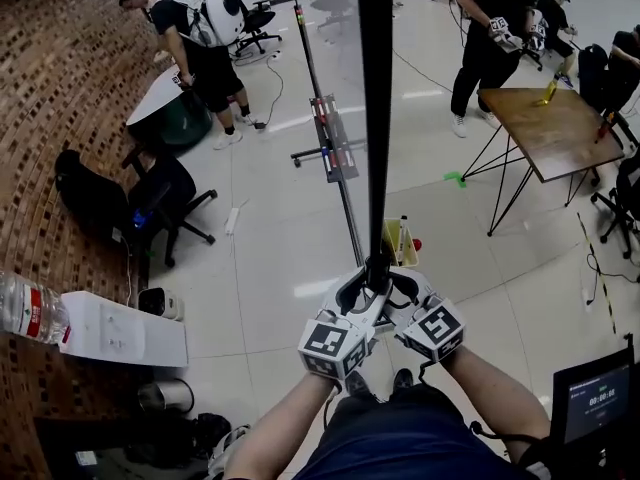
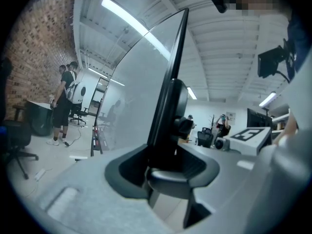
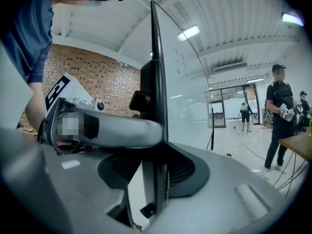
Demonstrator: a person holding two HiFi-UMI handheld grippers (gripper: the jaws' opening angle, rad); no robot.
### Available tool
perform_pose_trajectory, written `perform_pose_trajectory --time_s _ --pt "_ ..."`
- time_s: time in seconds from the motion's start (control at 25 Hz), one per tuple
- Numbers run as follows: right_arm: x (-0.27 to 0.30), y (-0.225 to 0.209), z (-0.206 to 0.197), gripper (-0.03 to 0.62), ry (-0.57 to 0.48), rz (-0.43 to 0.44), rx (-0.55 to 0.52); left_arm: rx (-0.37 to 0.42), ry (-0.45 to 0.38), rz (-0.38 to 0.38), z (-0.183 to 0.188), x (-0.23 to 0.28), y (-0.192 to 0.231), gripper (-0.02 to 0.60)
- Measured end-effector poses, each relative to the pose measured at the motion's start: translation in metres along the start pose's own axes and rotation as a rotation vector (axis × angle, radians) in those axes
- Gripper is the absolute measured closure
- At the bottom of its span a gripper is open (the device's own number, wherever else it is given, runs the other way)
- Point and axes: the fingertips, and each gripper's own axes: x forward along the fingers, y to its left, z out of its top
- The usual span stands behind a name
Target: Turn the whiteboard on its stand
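Observation:
The whiteboard (image 1: 376,118) stands edge-on in front of me in the head view, its black frame a thin upright bar with the pale panel (image 1: 335,88) slanting off to its left. My left gripper (image 1: 362,290) and right gripper (image 1: 392,288) meet low on that bar from either side, each shut on the frame. In the left gripper view the frame (image 2: 169,96) runs down between the left gripper's (image 2: 168,167) pads. The right gripper view shows the frame (image 3: 157,106) clamped in the right gripper (image 3: 155,172), with the left gripper's grey body (image 3: 102,128) just across it.
A wooden table (image 1: 550,128) on thin black legs stands at right, a person (image 1: 490,38) behind it. At left are a black office chair (image 1: 165,203), the brick wall, a water bottle (image 1: 30,310) and white box (image 1: 125,333). People (image 1: 200,38) stand far left. A screen (image 1: 595,403) sits near right.

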Motion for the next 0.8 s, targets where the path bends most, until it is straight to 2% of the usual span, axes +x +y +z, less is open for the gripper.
perform_pose_trajectory --time_s 0.36,0.8 --pt "-0.019 0.033 -0.004 0.436 -0.004 0.045 -0.013 0.02 -0.011 0.102 0.003 -0.032 -0.022 0.399" --pt "-0.057 0.085 -0.011 0.437 -0.009 0.041 -0.005 -0.001 -0.053 0.06 -0.014 -0.081 -0.061 0.394"
